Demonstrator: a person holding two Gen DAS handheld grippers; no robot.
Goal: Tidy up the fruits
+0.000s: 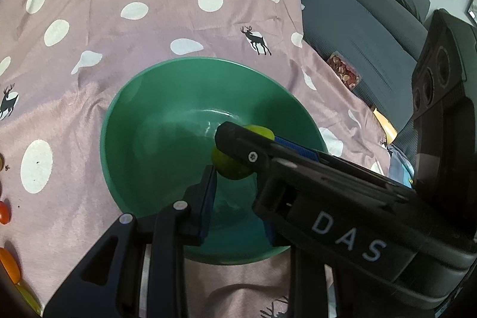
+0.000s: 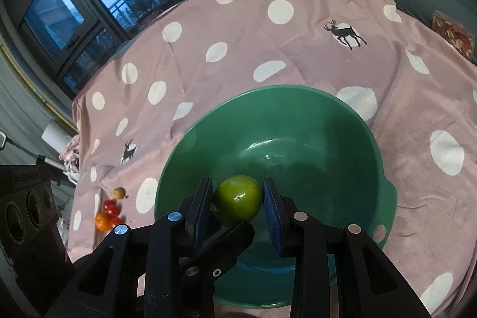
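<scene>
A green lime [image 2: 237,199] sits between the blue pads of my right gripper [image 2: 238,203], which is shut on it over the green bowl [image 2: 372,139]. In the left wrist view the same lime [image 1: 231,167] shows behind the right gripper's finger [image 1: 247,149], above the bowl [image 1: 125,121]. My left gripper [image 1: 238,200] is open and empty over the bowl's near side; its right finger is hidden behind the right gripper's body. Red tomatoes [image 2: 111,209] and an orange fruit [image 2: 103,221] lie on the cloth left of the bowl.
The table carries a pink cloth [image 2: 298,55] with white dots and deer. A small yellowish fruit [image 2: 118,192] lies by the tomatoes. Orange and red fruits [image 1: 6,234] lie at the left edge. A grey sofa [image 1: 357,19] with a snack packet [image 1: 342,70] stands to the right.
</scene>
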